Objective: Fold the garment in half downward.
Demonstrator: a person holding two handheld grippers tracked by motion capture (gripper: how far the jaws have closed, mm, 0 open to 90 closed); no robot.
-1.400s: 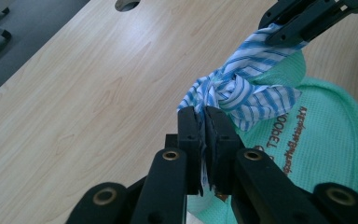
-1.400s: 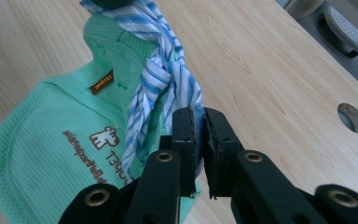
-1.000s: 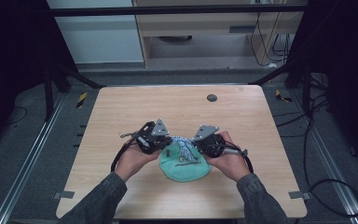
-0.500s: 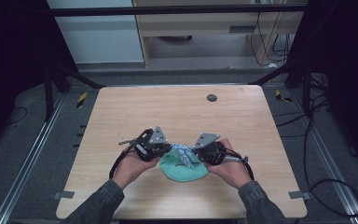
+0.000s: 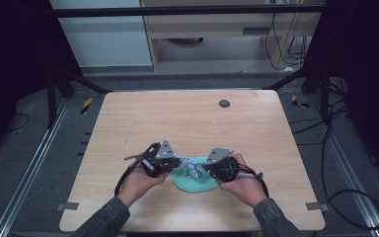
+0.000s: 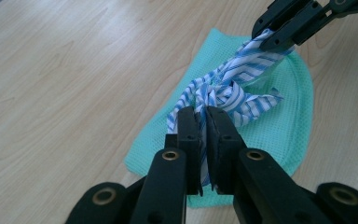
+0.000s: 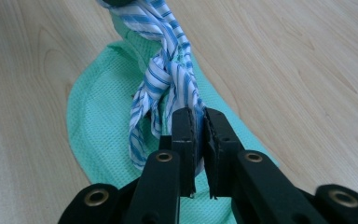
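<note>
left claw (image 6: pixel 203 122) clamping strip (image 6: pixel 235 88) | right claw (image 7: pixel 199 122) clamping its other end | knot forming over cloth (image 5: pixel 193 181) at desk's (image 5: pixel 187 118) 6 o'clock; tightening left

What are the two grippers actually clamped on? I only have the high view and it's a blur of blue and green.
Observer: The left gripper is shut on a blue-and-white striped cloth, bunched and twisted between the two grippers.
Operator: And the right one?
Observer: The right gripper is shut on the other end of the same striped cloth.
Operator: So what's the green thing?
Observer: A green waffle-textured cloth lying flat on the table under the striped one. Neither gripper seems to have it pinched, though the jaws hide part of it.
</note>
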